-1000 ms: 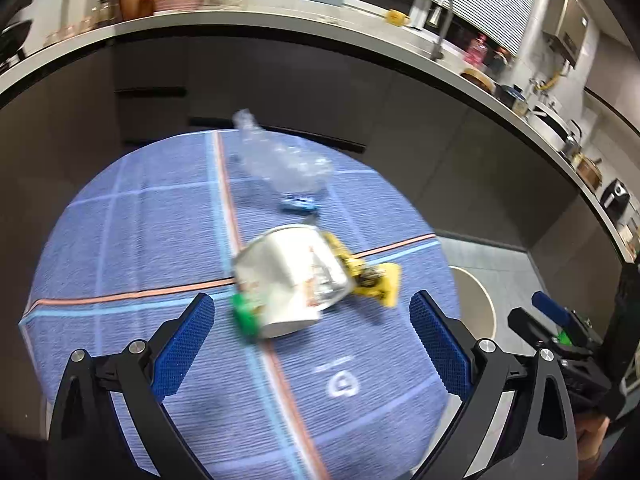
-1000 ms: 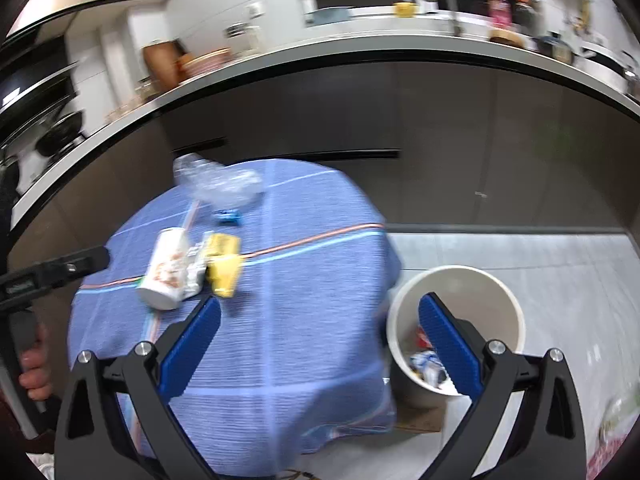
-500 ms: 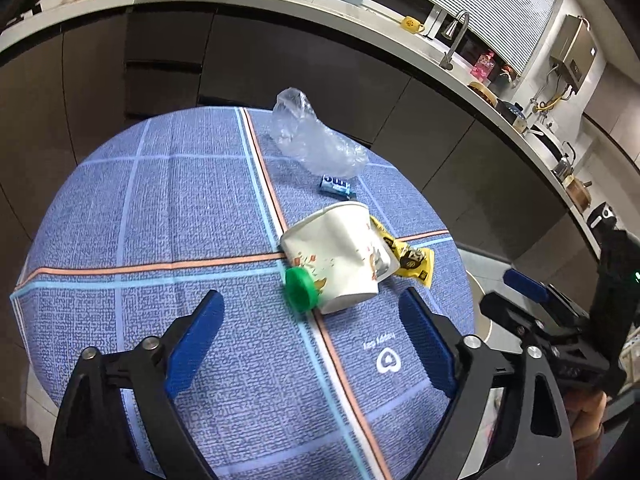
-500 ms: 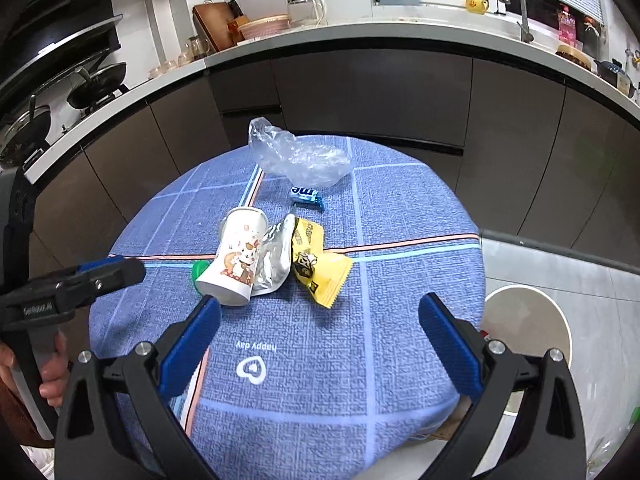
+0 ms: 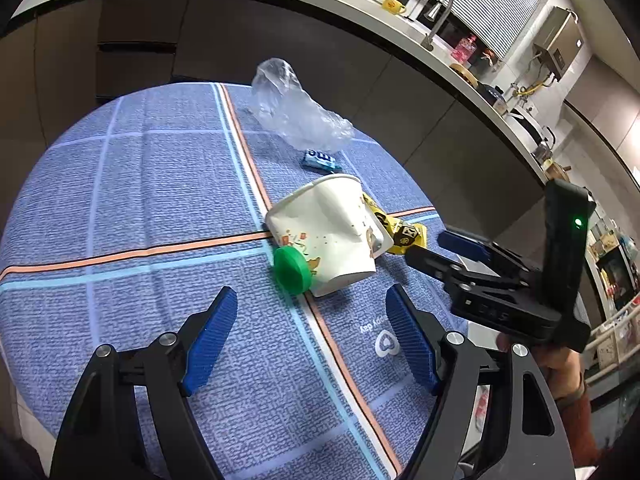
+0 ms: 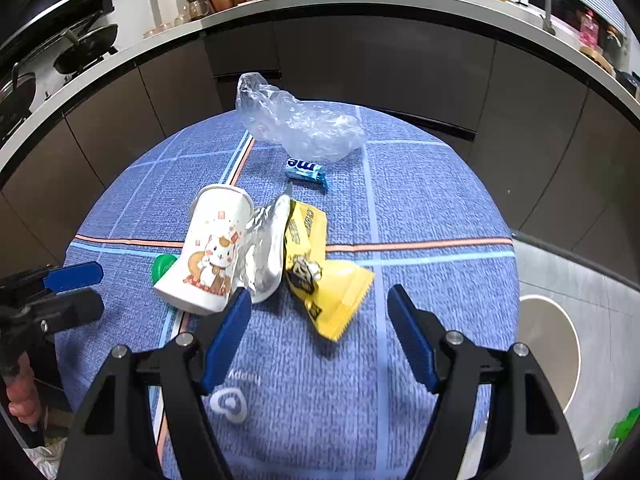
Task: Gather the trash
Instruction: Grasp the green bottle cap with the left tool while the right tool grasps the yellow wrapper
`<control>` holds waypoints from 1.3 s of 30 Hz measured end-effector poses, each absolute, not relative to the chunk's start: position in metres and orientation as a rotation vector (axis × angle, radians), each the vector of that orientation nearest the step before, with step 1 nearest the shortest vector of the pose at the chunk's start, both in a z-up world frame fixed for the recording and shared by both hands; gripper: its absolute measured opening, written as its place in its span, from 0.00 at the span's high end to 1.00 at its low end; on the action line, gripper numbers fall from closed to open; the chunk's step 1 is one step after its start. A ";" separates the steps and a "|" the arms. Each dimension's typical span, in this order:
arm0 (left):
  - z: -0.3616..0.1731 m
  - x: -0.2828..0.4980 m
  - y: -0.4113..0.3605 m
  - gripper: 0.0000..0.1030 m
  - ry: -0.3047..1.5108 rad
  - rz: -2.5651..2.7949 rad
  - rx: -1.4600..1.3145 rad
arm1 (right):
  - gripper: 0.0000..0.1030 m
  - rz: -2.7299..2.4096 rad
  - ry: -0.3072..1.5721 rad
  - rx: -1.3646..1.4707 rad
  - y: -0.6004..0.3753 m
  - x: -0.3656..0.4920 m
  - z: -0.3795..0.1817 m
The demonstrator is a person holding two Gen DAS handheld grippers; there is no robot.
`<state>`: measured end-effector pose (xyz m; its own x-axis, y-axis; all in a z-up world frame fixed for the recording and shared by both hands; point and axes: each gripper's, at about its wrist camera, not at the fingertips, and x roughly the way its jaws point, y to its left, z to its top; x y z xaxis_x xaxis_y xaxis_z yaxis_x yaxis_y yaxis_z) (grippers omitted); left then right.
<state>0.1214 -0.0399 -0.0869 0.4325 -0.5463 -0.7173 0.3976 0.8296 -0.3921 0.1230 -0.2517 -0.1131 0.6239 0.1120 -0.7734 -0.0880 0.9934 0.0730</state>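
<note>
Trash lies on a round table with a blue checked cloth (image 6: 420, 200). A white paper cup (image 6: 212, 252) with a cat print lies on its side, also in the left wrist view (image 5: 332, 236). A green cap (image 5: 291, 266) touches it. Beside it lie a silver wrapper (image 6: 266, 248) and a yellow wrapper (image 6: 320, 276). A small blue candy wrapper (image 6: 305, 169) and a clear plastic bag (image 6: 296, 122) lie farther back. My left gripper (image 5: 310, 336) is open, just short of the cap and cup. My right gripper (image 6: 318, 330) is open, over the yellow wrapper's near end.
A white trash bin (image 6: 552, 352) stands on the floor right of the table. Dark kitchen cabinets (image 6: 380, 60) with a white counter curve behind the table. The right gripper also shows in the left wrist view (image 5: 500, 280).
Both grippers have moved in closer over the table toward the trash pile. The right wrist view has swung from the bin to the table. The trash has not moved.
</note>
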 end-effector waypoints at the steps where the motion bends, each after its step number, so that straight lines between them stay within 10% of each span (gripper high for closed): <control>1: -0.087 0.122 -0.041 0.30 0.958 -0.598 -0.171 | 0.31 0.116 0.888 0.024 -0.251 0.126 -0.114; 8: -0.091 0.133 -0.055 0.35 0.971 -0.621 -0.151 | 0.34 0.129 0.892 0.036 -0.255 0.140 -0.120; 14: -0.104 0.145 -0.050 0.49 1.018 -0.597 -0.188 | 0.84 0.140 0.905 0.048 -0.258 0.138 -0.125; 22: -0.116 0.159 -0.043 0.71 1.060 -0.566 -0.233 | 0.84 0.118 0.882 0.068 -0.264 0.124 -0.118; 29: -0.116 0.155 -0.037 0.69 1.051 -0.513 -0.180 | 0.84 0.120 0.892 0.061 -0.260 0.112 -0.118; 32: -0.118 0.156 -0.036 0.49 1.043 -0.482 -0.139 | 0.84 0.124 0.893 0.065 -0.257 0.109 -0.119; 39: -0.128 0.156 -0.053 0.52 1.022 -0.455 0.020 | 0.84 0.125 0.888 0.063 -0.255 0.107 -0.116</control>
